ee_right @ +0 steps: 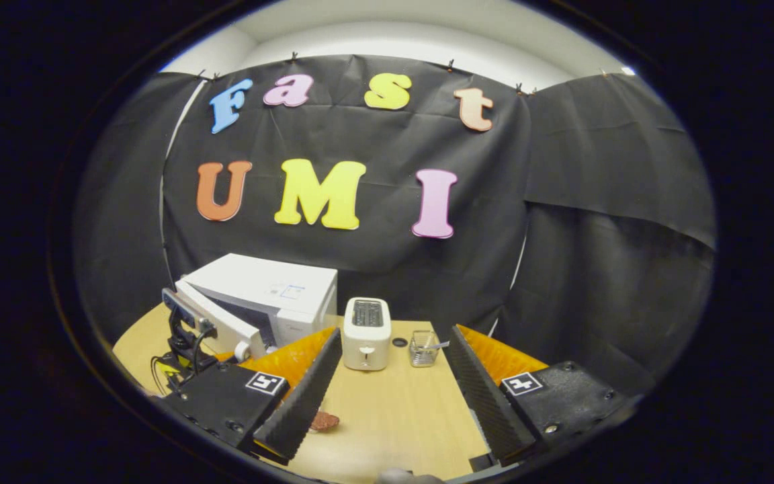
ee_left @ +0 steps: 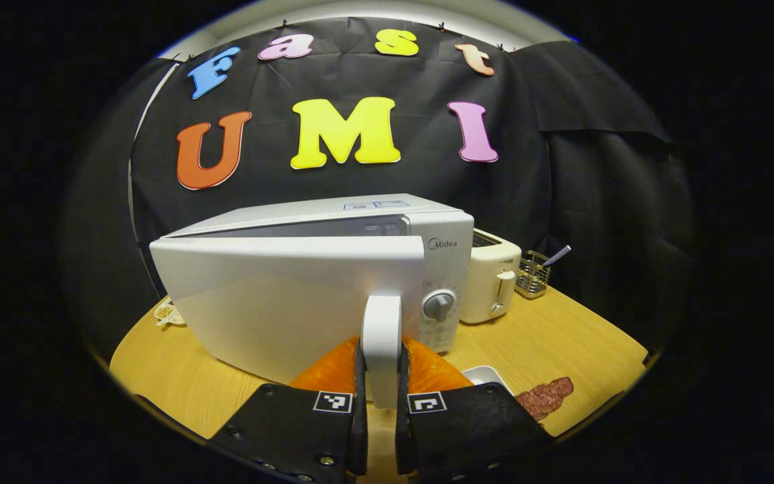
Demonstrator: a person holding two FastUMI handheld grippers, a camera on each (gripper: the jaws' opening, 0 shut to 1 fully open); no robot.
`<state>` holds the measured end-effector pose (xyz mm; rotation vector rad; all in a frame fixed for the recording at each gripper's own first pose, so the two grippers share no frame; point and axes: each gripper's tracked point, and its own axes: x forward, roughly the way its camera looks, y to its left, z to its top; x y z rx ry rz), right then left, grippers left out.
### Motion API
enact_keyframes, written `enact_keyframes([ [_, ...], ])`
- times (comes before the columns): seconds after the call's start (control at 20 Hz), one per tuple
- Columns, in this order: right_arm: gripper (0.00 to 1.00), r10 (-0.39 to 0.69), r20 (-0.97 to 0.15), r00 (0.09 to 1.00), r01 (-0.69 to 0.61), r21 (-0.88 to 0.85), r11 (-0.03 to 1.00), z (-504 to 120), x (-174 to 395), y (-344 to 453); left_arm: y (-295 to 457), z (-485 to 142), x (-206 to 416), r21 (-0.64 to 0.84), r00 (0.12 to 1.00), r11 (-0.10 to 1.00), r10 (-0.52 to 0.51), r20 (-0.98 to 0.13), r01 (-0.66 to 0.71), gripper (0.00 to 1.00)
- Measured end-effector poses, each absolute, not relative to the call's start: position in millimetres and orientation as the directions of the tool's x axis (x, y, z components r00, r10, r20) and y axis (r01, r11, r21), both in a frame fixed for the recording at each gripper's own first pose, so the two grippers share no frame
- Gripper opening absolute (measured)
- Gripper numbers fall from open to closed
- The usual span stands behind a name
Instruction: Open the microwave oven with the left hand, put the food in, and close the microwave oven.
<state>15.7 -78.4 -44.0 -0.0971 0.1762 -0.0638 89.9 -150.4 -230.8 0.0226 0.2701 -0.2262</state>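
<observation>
- Gripping the microwave (ee_left: 333, 222) door handle (ee_left: 381, 349) with my left tool (ee_left: 380, 403), door partly open, at the table's (ee_left: 548, 343) back left.
- My right tool (ee_right: 390, 396) hangs wide open, empty.
- Food (ee_left: 547, 396) lies near the table's front edge.

left claw (ee_left: 380, 396) clamped shut, right claw (ee_right: 387, 383) spread wide.

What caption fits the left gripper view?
Left gripper clamps the microwave door handle, door swung partly open.

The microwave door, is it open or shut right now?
Open, partway. The microwave door stands swung out from the oven body, showing a dark gap above; the left hand-held gripper clamps its handle.
</observation>
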Motion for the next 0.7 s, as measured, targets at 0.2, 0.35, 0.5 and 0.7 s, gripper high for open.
enact_keyframes([
  [0.2,1.00,0.004,-0.177,0.984,-0.019,-0.078,0.997,-50.9,15.4,-39.6,-116.8,-236.2,41.6,0.001,0.929,0.974,-0.217,-0.300,0.228,0.16],
  [0.35,1.00,0.060,-0.175,0.983,-0.072,-0.061,0.996,-52.1,15.3,-5.5,-82.8,-239.7,9.5,0.017,0.931,0.979,-0.190,-0.312,0.205,0.15],
  [0.5,0.96,0.113,-0.167,0.980,-0.123,-0.055,0.991,-52.9,12.6,27.6,-46.7,-244.0,-14.3,0.026,0.936,0.987,-0.142,-0.323,0.159,0.15],
  [0.7,1.00,0.170,-0.176,0.970,-0.182,-0.054,0.982,-60.5,6.2,65.5,2.3,-249.1,-37.0,0.062,0.942,0.995,-0.048,-0.332,0.073,0.15],
])
